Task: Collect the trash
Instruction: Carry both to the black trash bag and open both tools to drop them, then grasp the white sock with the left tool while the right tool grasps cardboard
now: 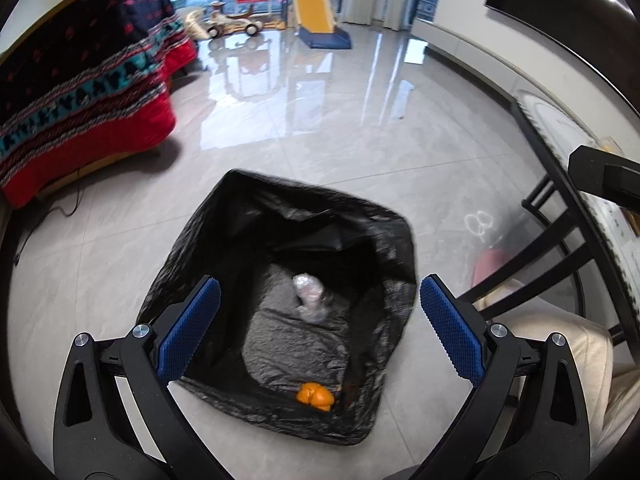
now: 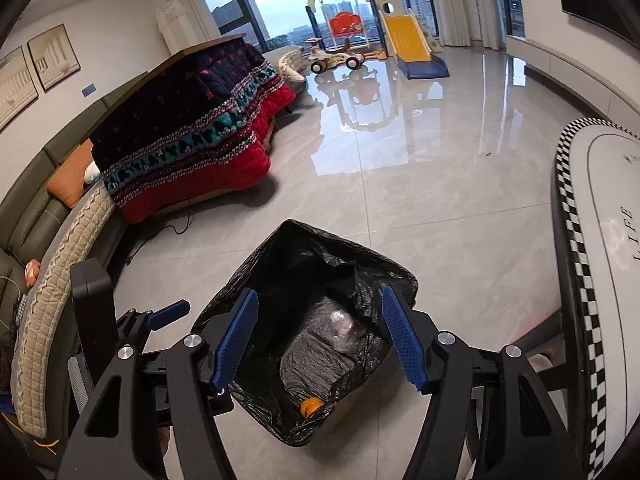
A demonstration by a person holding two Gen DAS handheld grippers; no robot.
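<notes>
While both of your grippers hang over the lined bin, nothing sits between either pair of fingers: the left gripper stands spread to its widest, the right gripper spread a good way, both empty. Collected trash lies below and ahead of the fingers, on the liner's floor: a crumpled clear wrapper toward the far side and an orange peel against the near wall. Further trash, in my judgement, must come from the table on your right, so the right gripper is the nearer. Note that the tabletop is cut off at both frame edges, nothing on it can be made out, and a brown scrap beside the peel cannot be identified
</notes>
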